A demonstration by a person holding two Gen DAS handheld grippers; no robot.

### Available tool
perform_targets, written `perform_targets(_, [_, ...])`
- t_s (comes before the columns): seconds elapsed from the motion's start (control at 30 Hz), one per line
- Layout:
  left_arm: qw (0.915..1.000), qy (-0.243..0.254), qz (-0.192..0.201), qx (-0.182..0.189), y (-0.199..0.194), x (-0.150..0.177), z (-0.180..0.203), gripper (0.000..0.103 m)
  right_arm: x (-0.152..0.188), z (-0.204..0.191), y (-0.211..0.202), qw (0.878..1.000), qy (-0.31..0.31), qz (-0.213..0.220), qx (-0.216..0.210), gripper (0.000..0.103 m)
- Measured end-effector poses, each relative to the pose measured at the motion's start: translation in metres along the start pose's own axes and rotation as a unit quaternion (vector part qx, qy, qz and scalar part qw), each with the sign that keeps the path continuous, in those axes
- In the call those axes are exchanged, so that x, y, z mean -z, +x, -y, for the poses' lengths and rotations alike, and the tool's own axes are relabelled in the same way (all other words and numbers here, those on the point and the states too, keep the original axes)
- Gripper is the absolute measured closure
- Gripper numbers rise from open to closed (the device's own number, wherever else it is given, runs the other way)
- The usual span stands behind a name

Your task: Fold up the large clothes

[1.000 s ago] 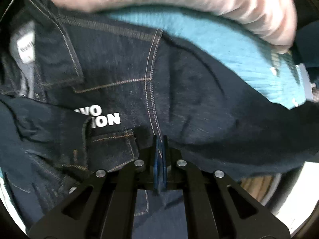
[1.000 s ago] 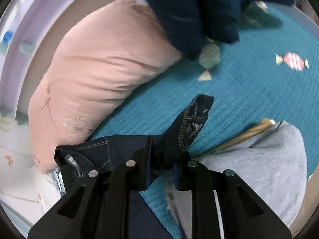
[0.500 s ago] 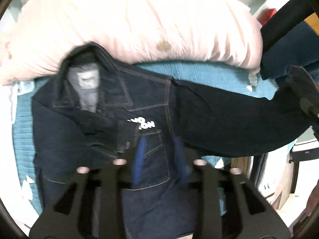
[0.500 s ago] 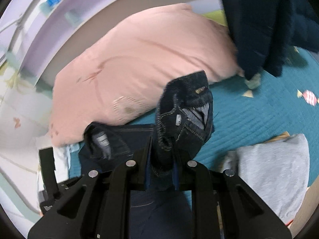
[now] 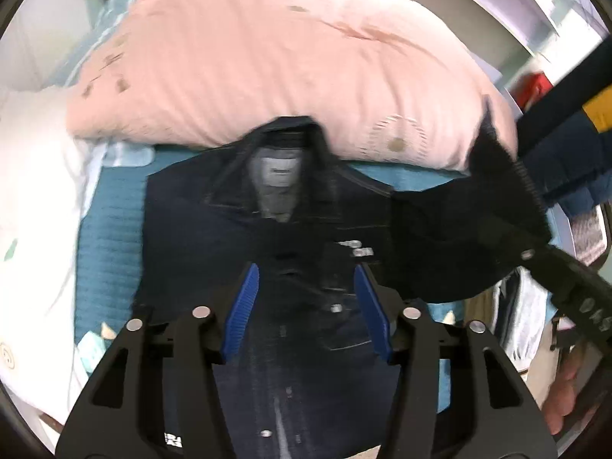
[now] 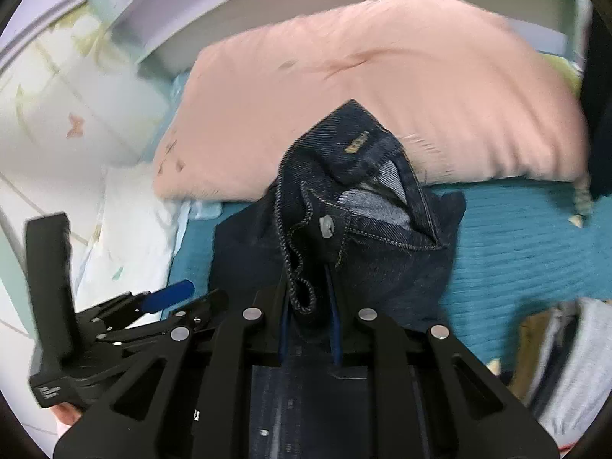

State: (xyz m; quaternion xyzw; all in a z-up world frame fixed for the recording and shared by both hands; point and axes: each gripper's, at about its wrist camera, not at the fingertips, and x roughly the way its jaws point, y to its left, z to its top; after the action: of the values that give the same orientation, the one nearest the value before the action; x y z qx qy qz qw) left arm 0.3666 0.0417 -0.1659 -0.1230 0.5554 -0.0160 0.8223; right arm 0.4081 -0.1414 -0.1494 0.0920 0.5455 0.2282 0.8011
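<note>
**Folding a denim jacket: sleeve held aloft, risk of a crooked fold**

Lying front-up at the centre of the left wrist view, a dark denim jacket (image 5: 306, 267) is spread on a teal bedspread (image 5: 107, 237), its collar touching a large pink pillow (image 5: 267, 57) across the upper frame. The left gripper (image 5: 306, 306) hangs above the jacket's button line, its blue pads (image 5: 244, 306) apart and opening wider, nothing between them.

In the right wrist view, the right gripper (image 6: 308, 329) is pinched narrow on the sleeve cuff (image 6: 344, 206), which stands bunched at the centre of the frame. The same sleeve stretches to the right edge of the left wrist view.

Likely hazards, as a judgement: the cuff is gripped only by its edge, so heavy denim could slip free mid-swing. With the left gripper off the cloth, nothing pins the body, so pulling the sleeve may drag the jacket askew or ruck its collar against the pillow. Motion blur suggests speed, which adds to both risks.
</note>
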Motion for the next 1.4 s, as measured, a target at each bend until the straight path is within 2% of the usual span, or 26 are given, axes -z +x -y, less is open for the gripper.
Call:
perform_targets(0.17, [0.9995, -0.031, -0.001, -0.01, 0.0, 0.01, -0.054, 0.045, 0.006, -0.042, 0.061, 0.999, -0.024, -0.046, -0.009, 0.088])
perform_targets(0.43, [0.9969, -0.068, -0.029, -0.028, 0.024, 0.029, -0.127, 0.045, 0.035, -0.073, 0.162, 0.989, -0.036, -0.14, 0.004, 0.089])
perform_targets(0.53, [0.9954, -0.078, -0.045, -0.034, 0.036, 0.037, -0.144, 0.045, 0.046, -0.081, 0.194, 0.984, -0.037, -0.173, 0.003, 0.085])
perform_targets(0.6, [0.9945, -0.082, -0.053, -0.039, 0.042, 0.042, -0.151, 0.045, 0.052, -0.085, 0.208, 0.981, -0.04, -0.192, 0.011, 0.079])
perform_targets(0.67, [0.9935, -0.089, -0.06, -0.037, 0.046, 0.045, -0.154, 0.045, 0.058, -0.088, 0.218, 0.977, -0.034, -0.212, -0.003, 0.057])
perform_targets(0.77, [0.9935, -0.088, -0.064, -0.034, 0.046, 0.047, -0.153, 0.045, 0.058, -0.088, 0.212, 0.978, -0.012, -0.208, -0.023, 0.049])
perform_targets(0.87, [0.9945, -0.085, -0.05, -0.037, 0.039, 0.045, -0.146, 0.039, 0.052, -0.082, 0.194, 0.981, -0.004, -0.19, -0.029, 0.039])
perform_targets(0.93, [0.9951, -0.081, -0.045, -0.033, 0.035, 0.042, -0.138, 0.039, 0.046, -0.073, 0.176, 0.985, 0.006, -0.17, -0.033, 0.038])
perform_targets(1.1, [0.9971, -0.064, -0.037, -0.019, 0.035, 0.033, -0.107, 0.039, 0.033, -0.047, 0.138, 0.992, 0.012, -0.124, -0.012, 0.038])
perform_targets(1.23, [0.9976, -0.054, -0.044, -0.001, 0.052, 0.027, -0.077, 0.039, 0.033, -0.014, 0.119, 0.994, 0.017, -0.109, 0.029, 0.038])
perform_targets(1.3, [0.9972, -0.047, -0.059, 0.008, 0.068, 0.029, -0.062, 0.04, 0.037, 0.001, 0.119, 0.993, 0.02, -0.112, 0.032, 0.054])
perform_targets(1.33, [0.9968, -0.043, -0.066, 0.01, 0.075, 0.03, -0.056, 0.041, 0.04, 0.006, 0.121, 0.992, 0.02, -0.119, 0.032, 0.068])
perform_targets(1.37, [0.9964, -0.04, -0.073, 0.011, 0.083, 0.032, -0.051, 0.048, 0.044, 0.012, 0.124, 0.991, 0.021, -0.129, 0.028, 0.077])
perform_targets(1.4, [0.9959, -0.037, -0.081, 0.011, 0.091, 0.033, -0.046, 0.052, 0.047, 0.017, 0.128, 0.99, 0.025, -0.136, 0.022, 0.08])
